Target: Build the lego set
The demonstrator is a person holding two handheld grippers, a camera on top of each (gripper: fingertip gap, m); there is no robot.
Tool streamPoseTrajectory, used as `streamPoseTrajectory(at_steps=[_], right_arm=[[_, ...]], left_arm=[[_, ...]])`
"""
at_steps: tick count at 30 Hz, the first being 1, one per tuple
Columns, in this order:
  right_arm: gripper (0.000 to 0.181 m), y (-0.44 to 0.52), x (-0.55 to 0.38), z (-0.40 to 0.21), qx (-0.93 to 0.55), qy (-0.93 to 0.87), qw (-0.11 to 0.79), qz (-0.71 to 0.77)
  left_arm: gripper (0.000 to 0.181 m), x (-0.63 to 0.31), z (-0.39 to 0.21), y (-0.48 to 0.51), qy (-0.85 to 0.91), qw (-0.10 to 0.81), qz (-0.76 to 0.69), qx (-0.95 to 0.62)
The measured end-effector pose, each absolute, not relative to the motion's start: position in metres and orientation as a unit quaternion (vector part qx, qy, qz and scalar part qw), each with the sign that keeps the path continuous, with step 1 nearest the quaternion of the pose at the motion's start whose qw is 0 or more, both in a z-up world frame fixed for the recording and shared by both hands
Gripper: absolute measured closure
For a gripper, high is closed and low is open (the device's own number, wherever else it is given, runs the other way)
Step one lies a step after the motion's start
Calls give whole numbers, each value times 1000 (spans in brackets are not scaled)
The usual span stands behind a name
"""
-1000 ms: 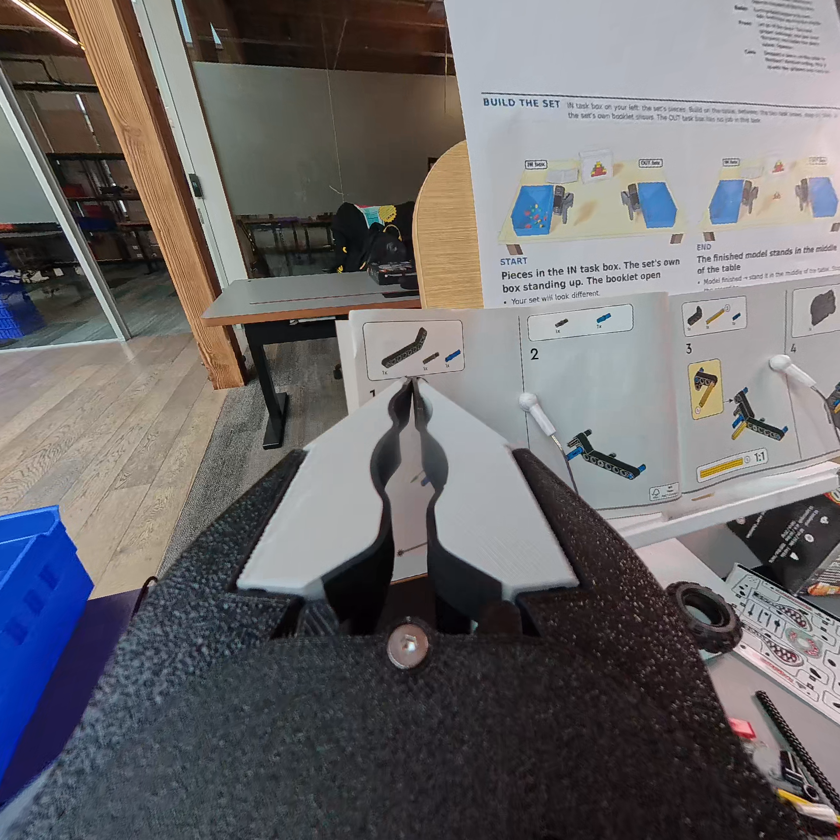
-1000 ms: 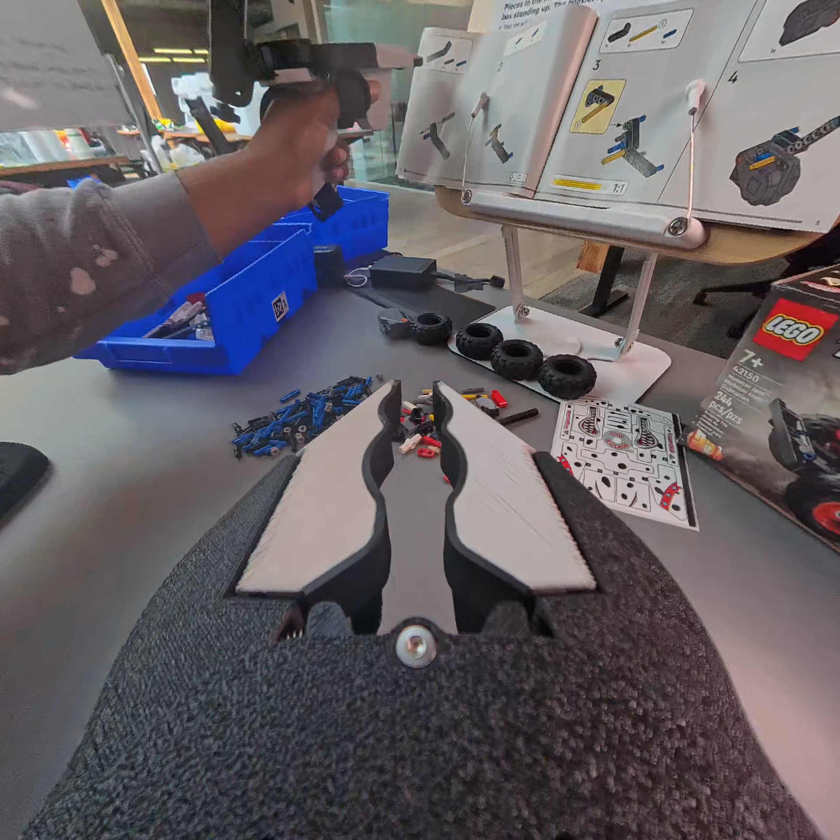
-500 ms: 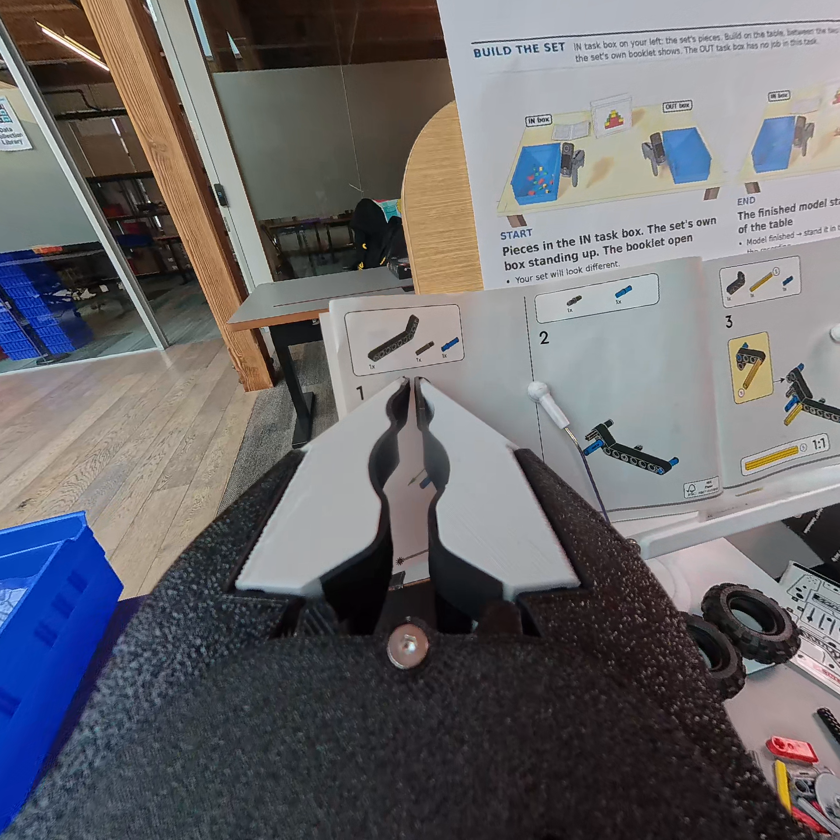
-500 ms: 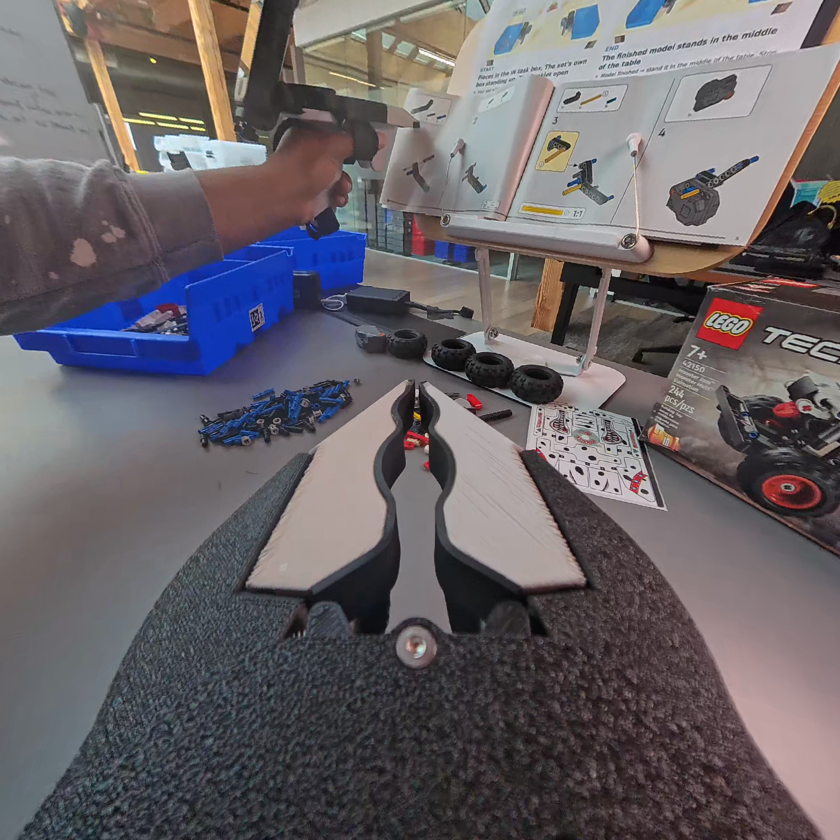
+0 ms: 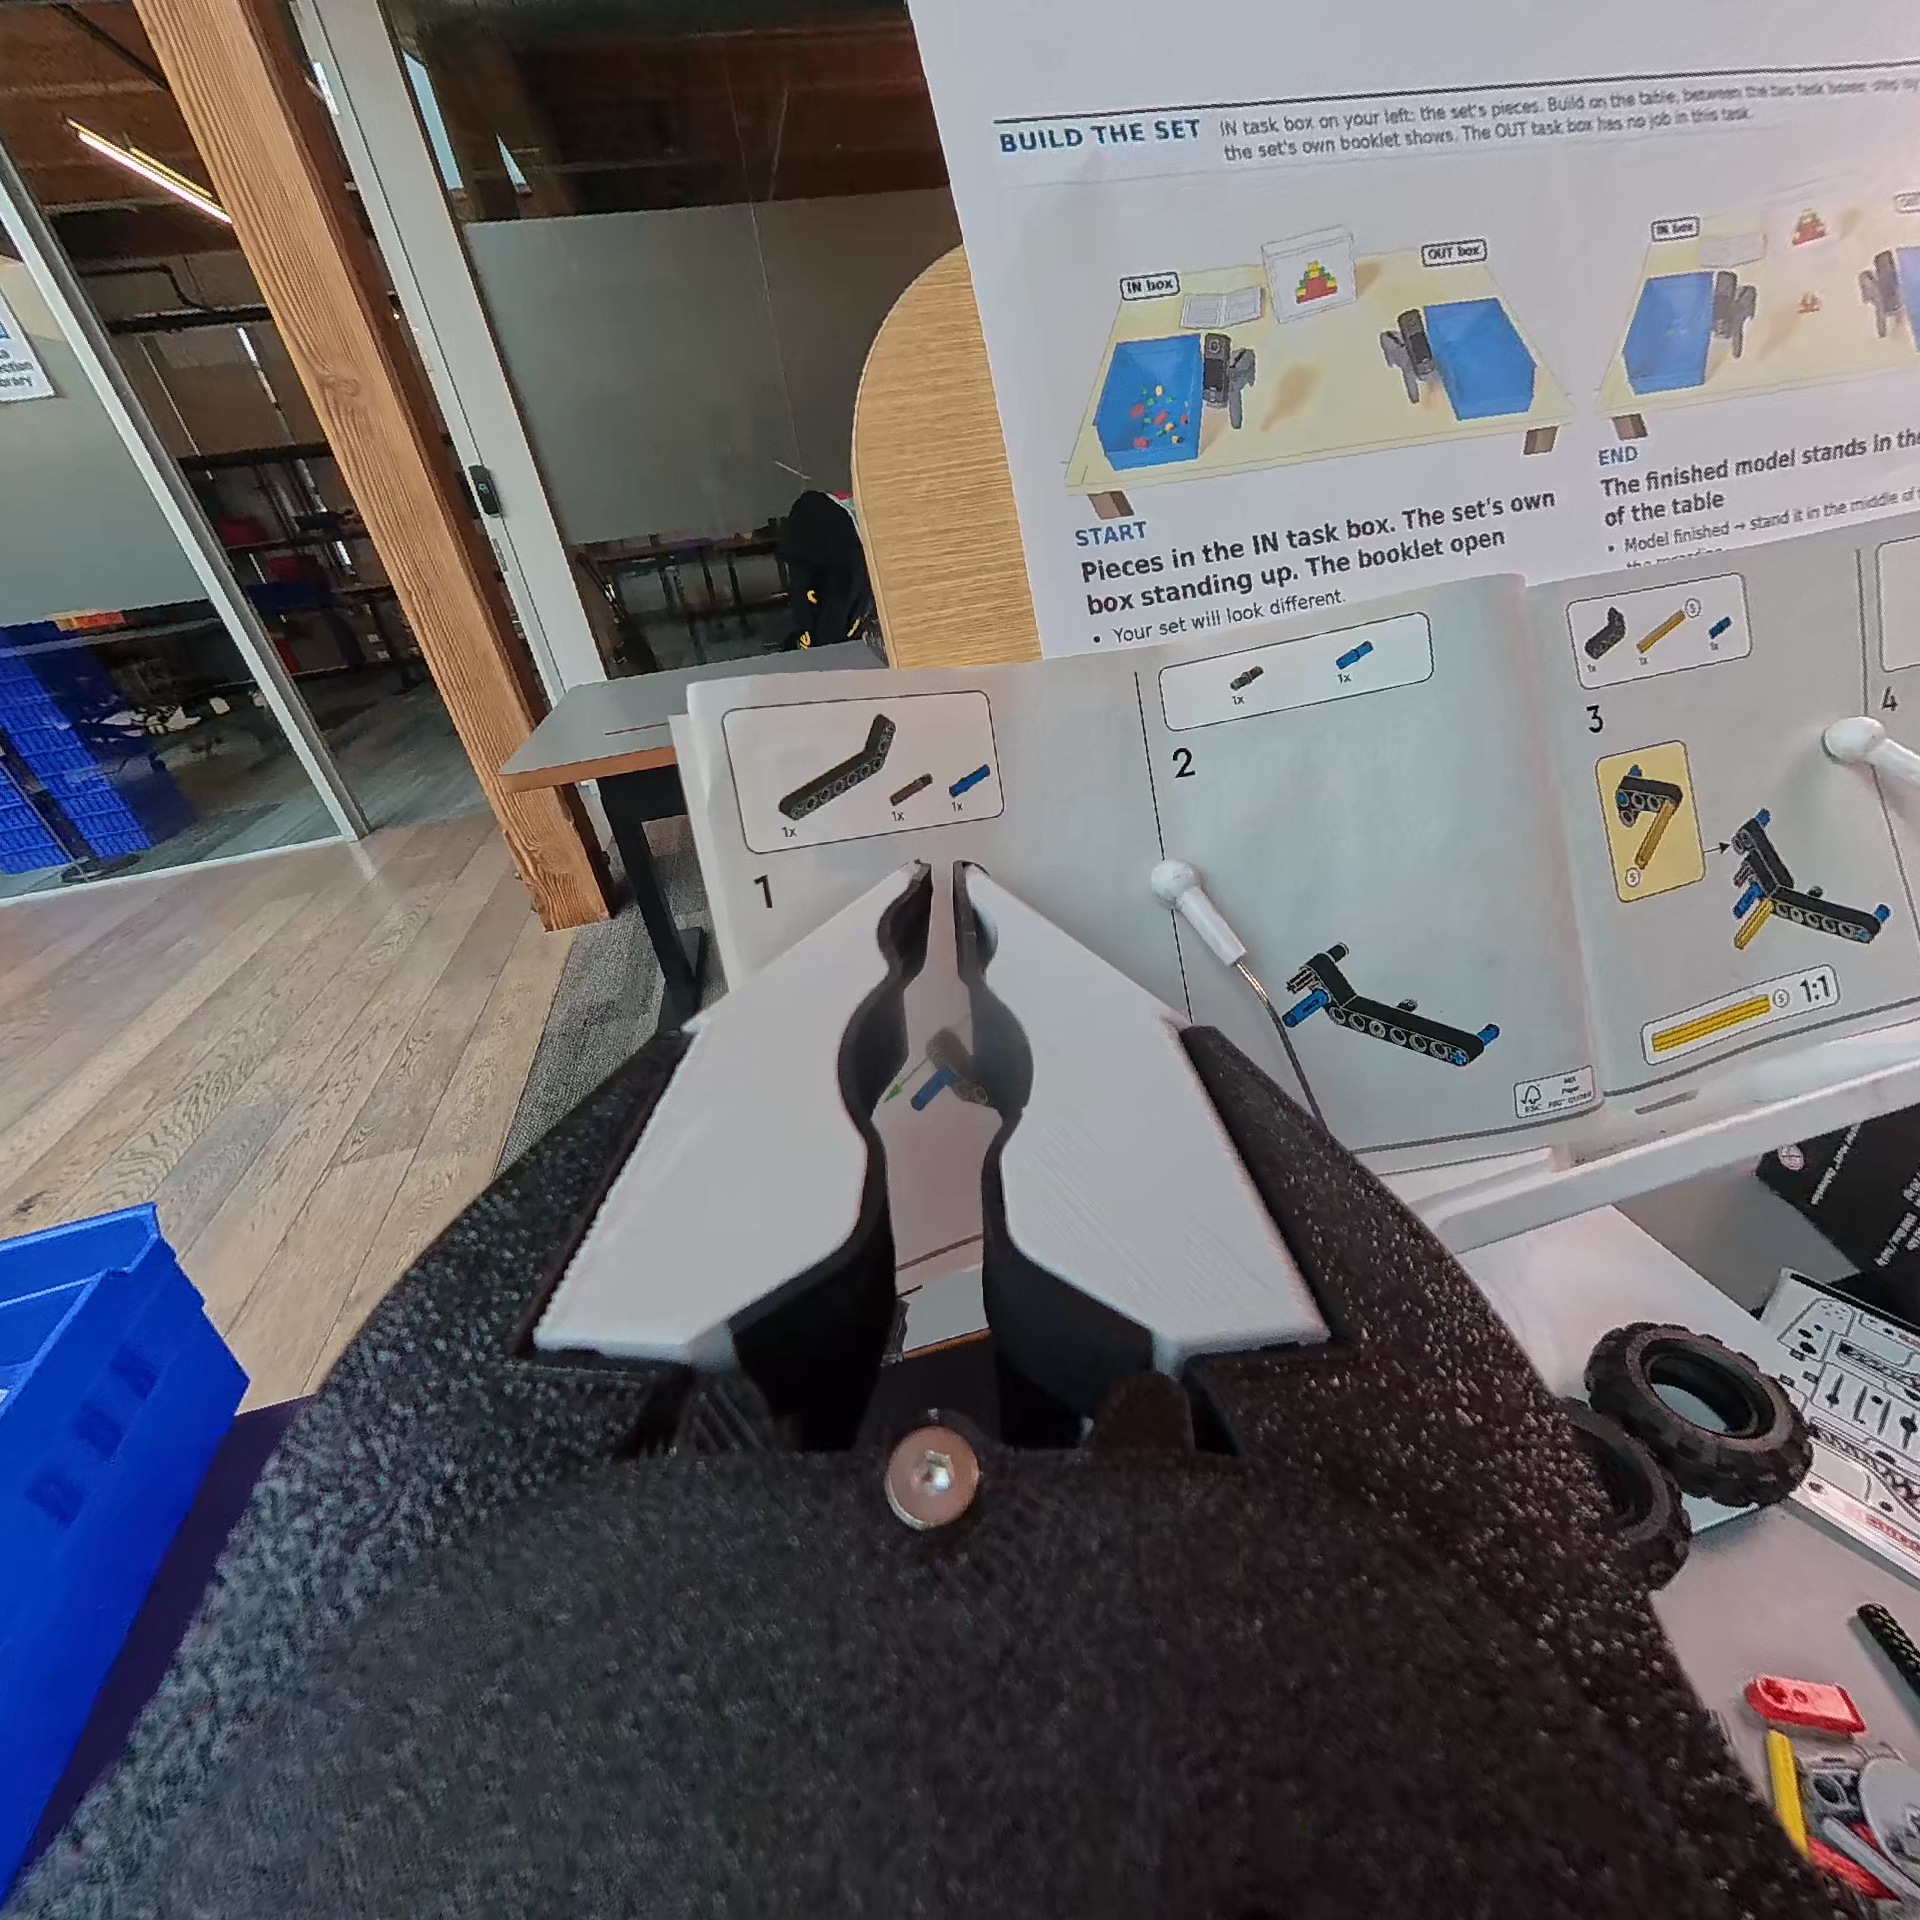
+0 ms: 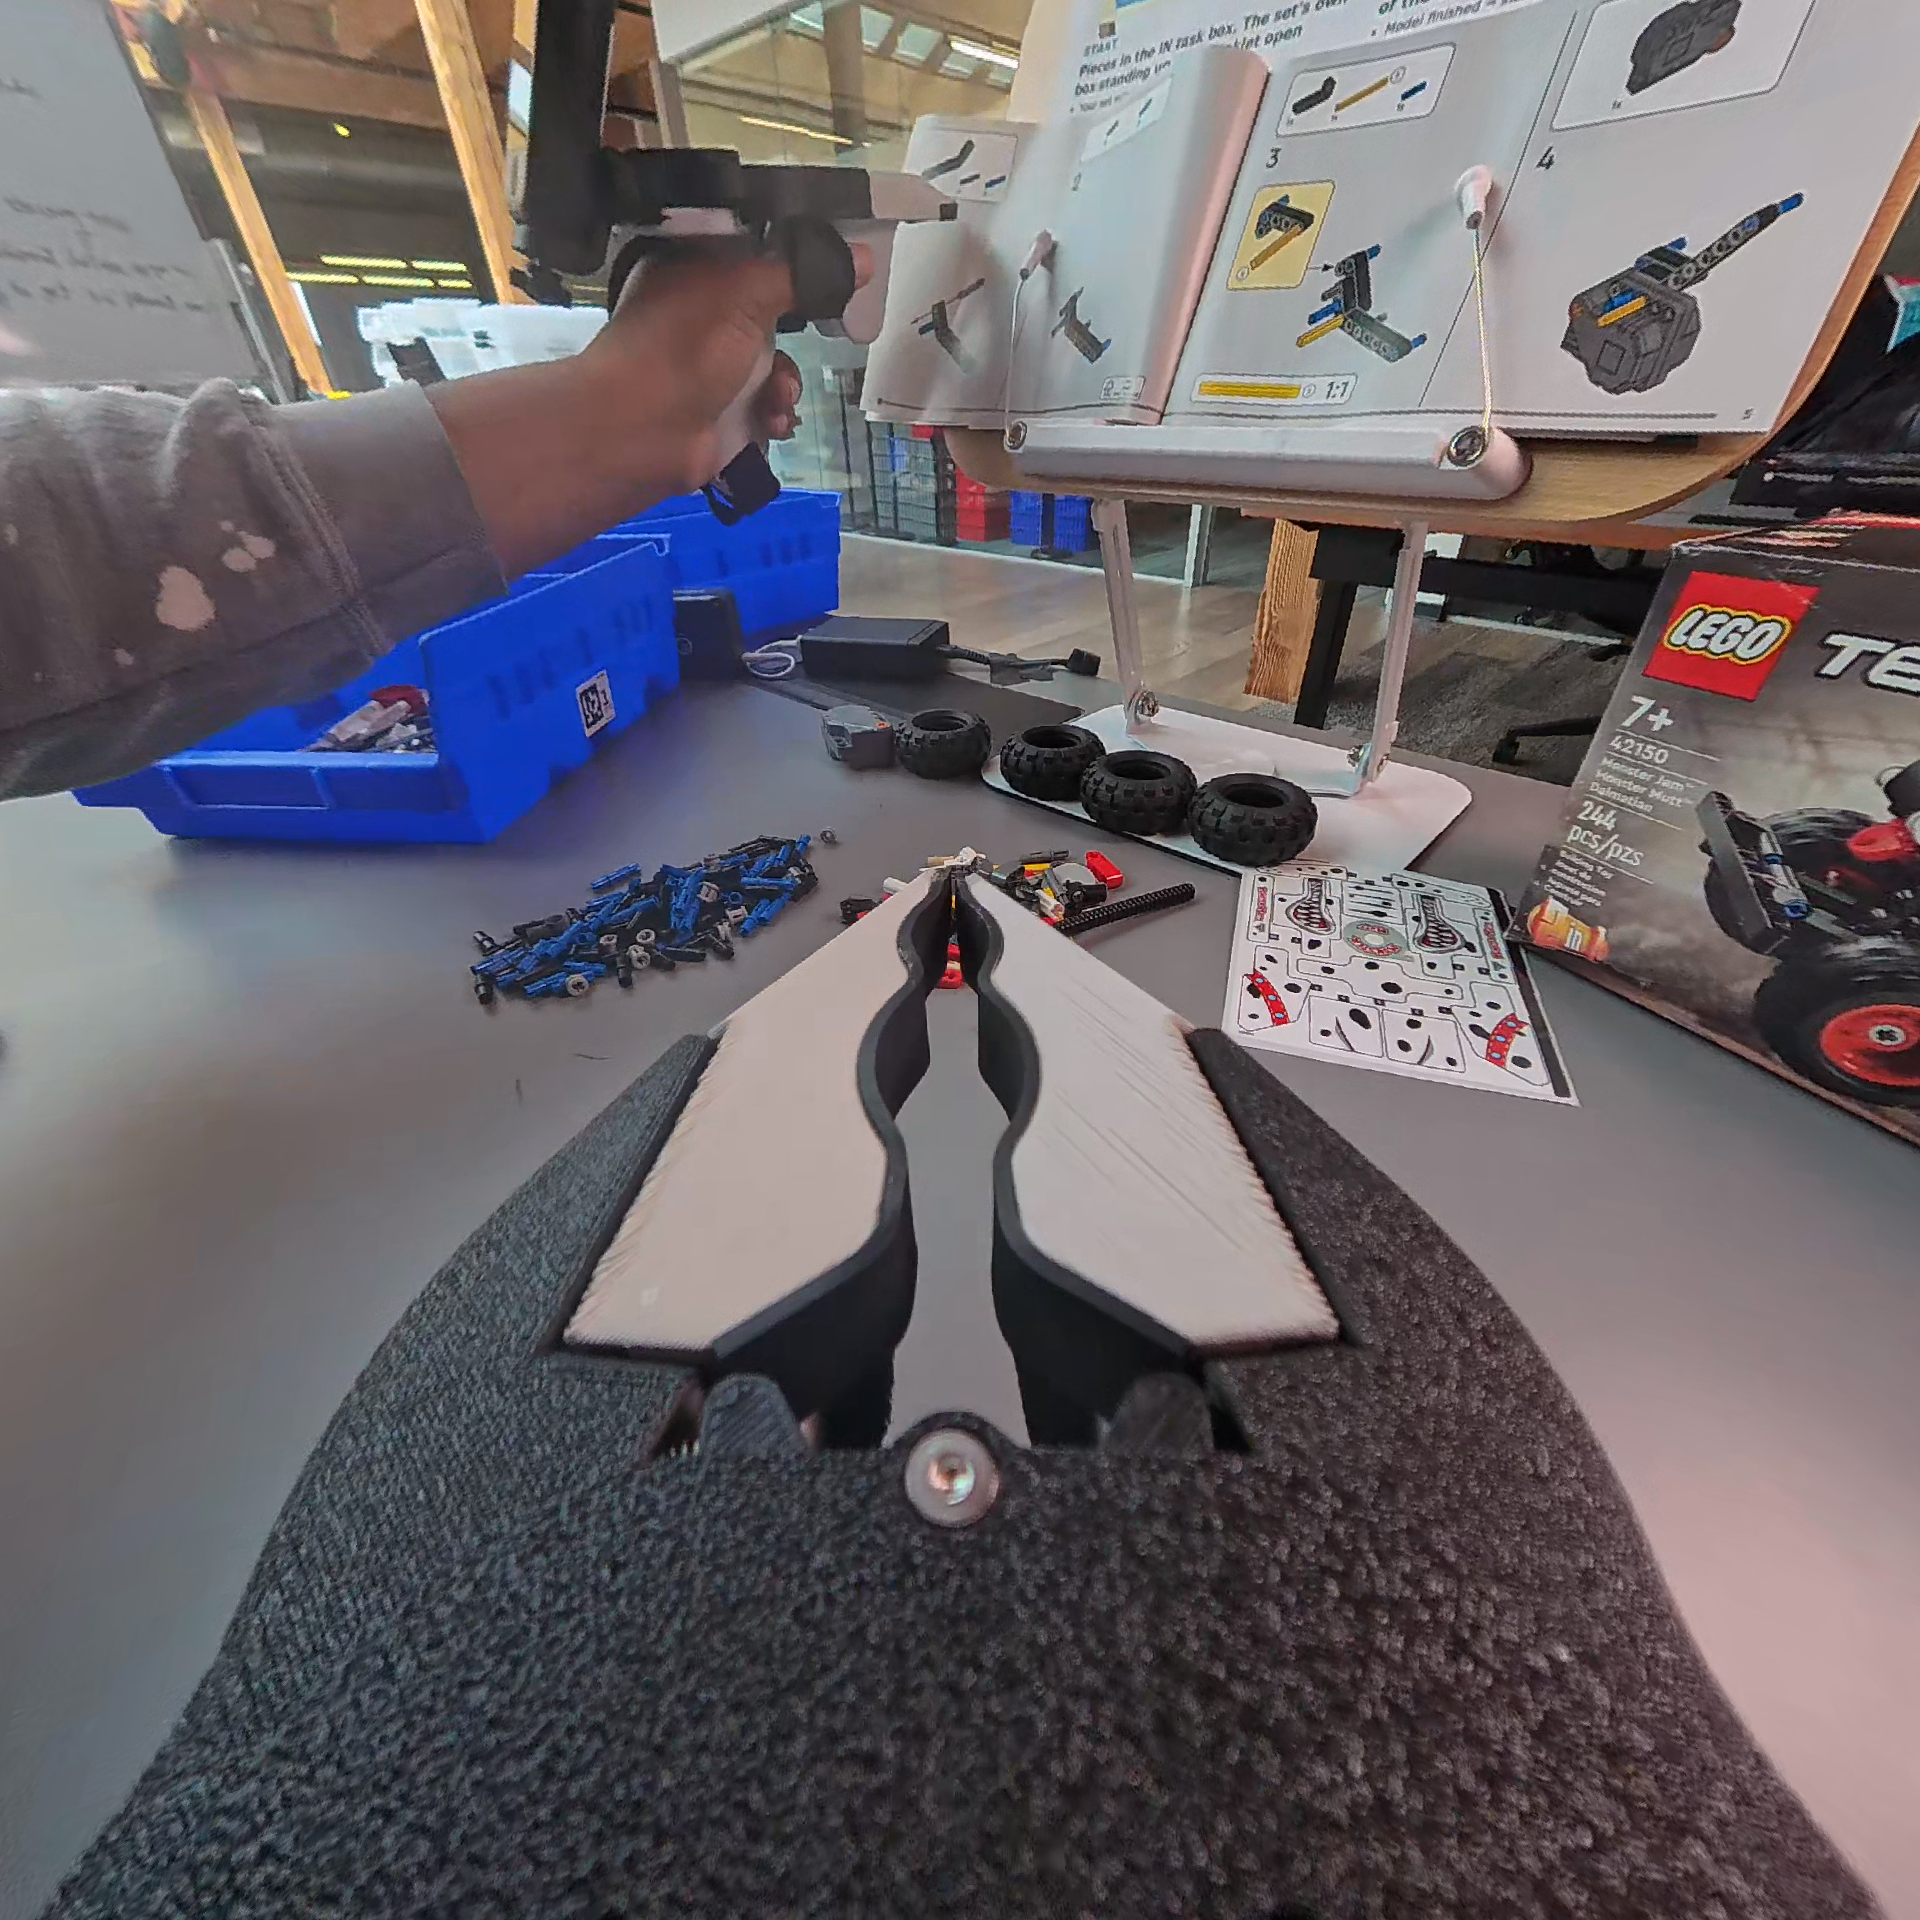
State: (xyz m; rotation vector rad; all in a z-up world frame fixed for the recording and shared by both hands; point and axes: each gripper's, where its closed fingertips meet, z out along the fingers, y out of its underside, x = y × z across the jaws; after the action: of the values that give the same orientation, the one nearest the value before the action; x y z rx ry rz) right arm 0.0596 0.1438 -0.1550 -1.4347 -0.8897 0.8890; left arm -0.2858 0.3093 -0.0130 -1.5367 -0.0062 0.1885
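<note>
My left gripper (image 5: 940, 868) is shut and empty. It is held in the air with its tips in front of the first step on the open instruction booklet (image 5: 1351, 883). It shows in the right wrist view (image 6: 935, 208), held by a hand close to the booklet (image 6: 1351, 208) on its stand. My right gripper (image 6: 954, 883) is shut and empty, low over the grey table (image 6: 260, 1091). Its tips point at a small mixed pile of pieces (image 6: 1049, 883). A heap of blue and black pins (image 6: 644, 920) lies to its left.
Several black tyres (image 6: 1138, 790) sit by the stand's white base, two of them in the left wrist view (image 5: 1704, 1423). A sticker sheet (image 6: 1382, 977) and the set's box (image 6: 1766, 790) lie on the right. A blue bin (image 6: 499, 717) with pieces stands at the left.
My right gripper has closed from slightly open and tilted up. My left gripper has drawn nearer the booklet and shifted toward its first step.
</note>
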Motion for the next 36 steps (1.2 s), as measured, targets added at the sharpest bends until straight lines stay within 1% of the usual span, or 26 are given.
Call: streamPoseTrajectory(at_steps=[10, 29, 33, 36], right_arm=[[181, 141, 57, -161, -620, -389, 568, 376], [181, 137, 53, -164, -619, -403, 558, 378], [181, 137, 54, -164, -620, -402, 557, 379], [181, 136, 54, -165, -620, -404, 556, 378]], left_arm=[[179, -292, -10, 314, 3, 712, 96, -695], [176, -272, -10, 317, 40, 695, 91, -713], [176, -239, -23, 304, 100, 659, 24, -745], [170, -194, -53, 274, 192, 578, -43, -792]])
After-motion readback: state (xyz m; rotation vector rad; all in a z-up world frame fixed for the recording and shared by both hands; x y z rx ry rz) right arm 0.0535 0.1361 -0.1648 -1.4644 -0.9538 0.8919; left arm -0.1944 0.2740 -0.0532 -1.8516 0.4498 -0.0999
